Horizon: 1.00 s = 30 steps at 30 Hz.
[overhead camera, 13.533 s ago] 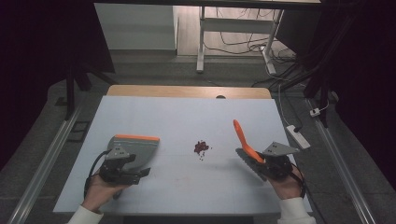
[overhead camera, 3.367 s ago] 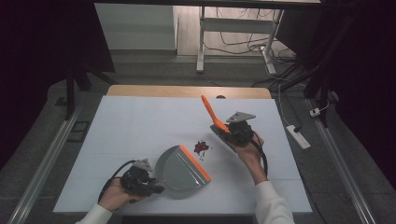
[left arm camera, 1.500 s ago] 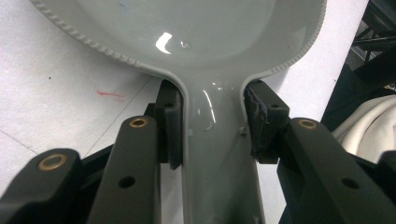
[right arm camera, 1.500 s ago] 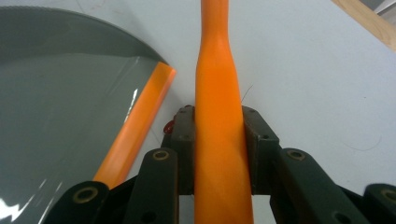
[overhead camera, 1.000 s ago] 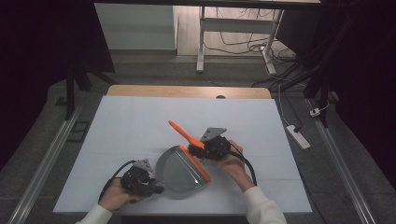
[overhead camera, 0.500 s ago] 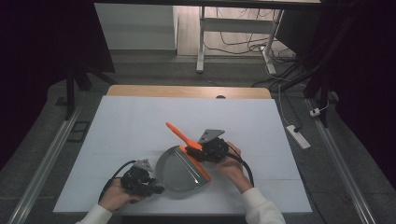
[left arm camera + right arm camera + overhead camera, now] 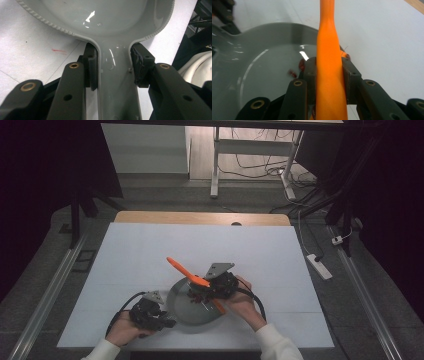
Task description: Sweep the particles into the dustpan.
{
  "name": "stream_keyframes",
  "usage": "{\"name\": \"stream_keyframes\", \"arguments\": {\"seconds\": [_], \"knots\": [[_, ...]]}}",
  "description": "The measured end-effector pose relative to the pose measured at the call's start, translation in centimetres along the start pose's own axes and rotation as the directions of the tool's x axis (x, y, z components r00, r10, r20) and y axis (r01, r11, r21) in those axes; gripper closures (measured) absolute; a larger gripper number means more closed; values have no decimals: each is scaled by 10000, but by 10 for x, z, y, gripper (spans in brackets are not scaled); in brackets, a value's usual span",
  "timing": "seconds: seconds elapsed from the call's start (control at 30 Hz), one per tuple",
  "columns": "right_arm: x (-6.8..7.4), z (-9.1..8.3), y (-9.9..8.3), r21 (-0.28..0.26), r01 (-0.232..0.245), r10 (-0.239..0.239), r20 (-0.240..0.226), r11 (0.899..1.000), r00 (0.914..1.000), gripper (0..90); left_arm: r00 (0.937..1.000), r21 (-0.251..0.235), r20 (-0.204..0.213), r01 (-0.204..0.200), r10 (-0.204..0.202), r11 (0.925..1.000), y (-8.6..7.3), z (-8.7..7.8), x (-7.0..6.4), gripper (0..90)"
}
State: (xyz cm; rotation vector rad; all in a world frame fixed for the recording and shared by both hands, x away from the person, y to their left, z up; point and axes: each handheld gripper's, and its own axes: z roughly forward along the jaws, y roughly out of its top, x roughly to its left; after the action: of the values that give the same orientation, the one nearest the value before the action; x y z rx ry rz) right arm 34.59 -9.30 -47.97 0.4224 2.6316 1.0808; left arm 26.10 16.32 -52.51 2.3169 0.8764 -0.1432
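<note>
- one white table (image 7: 150, 250) carries everything, and the person's two forearms come in from its near edge.
- a grey dustpan (image 7: 187, 307) lies flat on the table near that edge, its handle pointing toward the person's left hand and its pan toward the middle of the table.
- the left gripper (image 7: 167, 322) has its jaws closed snugly against both sides of the dustpan handle (image 7: 116, 75), the pads touching it in the left gripper view.
- the right gripper (image 7: 202, 292) sits over the far part of the pan, jaws clamped on the orange brush handle (image 7: 329, 72), which sticks up and away to the left in the high view.
- a few small dark red bits (image 7: 295, 70) lie inside the pan, just beside the right gripper's jaws; what they are cannot be told.
</note>
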Motion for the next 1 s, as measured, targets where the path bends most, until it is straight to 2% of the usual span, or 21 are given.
{"name": "stream_keyframes", "arguments": {"seconds": [0.07,0.1,0.13,0.17,0.2,0.23,0.3,0.4,0.57,0.77,0.9,1.0], "knots": [[-1,-3,1,-359,-342,342,4,9988,9994,699,10000,2,5,-3,3,10000,0,0,0,617],[-6,-9,2,-696,-773,798,344,9946,9962,699,10000,3,6,-7,7,10000,0,0,0,617],[-9,-12,1,-822,-921,970,579,9923,9936,698,10000,4,6,-8,8,10000,0,0,0,617],[-9,-12,1,-822,-921,970,579,9923,9936,698,10000,4,7,-11,11,10000,0,0,0,617],[-16,-17,-1,-1015,-1197,1291,913,9876,9874,698,10000,3,8,-14,14,10000,0,0,0,617],[-16,-17,-1,-1015,-1197,1291,913,9876,9874,698,10000,3,8,-12,12,10000,0,0,0,617],[-22,-21,-5,-1103,-1553,1670,1063,9817,9802,698,10000,3,9,-8,8,10000,0,0,0,617],[-30,-22,-9,-1117,-1790,1921,1204,9775,9739,698,10000,0,16,-8,8,10000,0,0,0,617],[-38,-14,-10,-945,-1858,1976,1356,9780,9709,698,10000,-12,4,6,-6,10000,0,0,0,617],[-45,1,-9,-476,-1536,1594,1656,9870,9732,698,10000,-19,-47,48,-48,10000,-1,-2,1,617],[-51,14,-6,-96,-1364,1362,1634,9906,9771,698,9999,-21,-62,135,-135,9999,-3,-3,3,617],[-54,21,-1,-80,-1511,1507,1428,9885,9782,699,9998,-35,-64,190,-190,9998,-3,-4,3,617]]}}
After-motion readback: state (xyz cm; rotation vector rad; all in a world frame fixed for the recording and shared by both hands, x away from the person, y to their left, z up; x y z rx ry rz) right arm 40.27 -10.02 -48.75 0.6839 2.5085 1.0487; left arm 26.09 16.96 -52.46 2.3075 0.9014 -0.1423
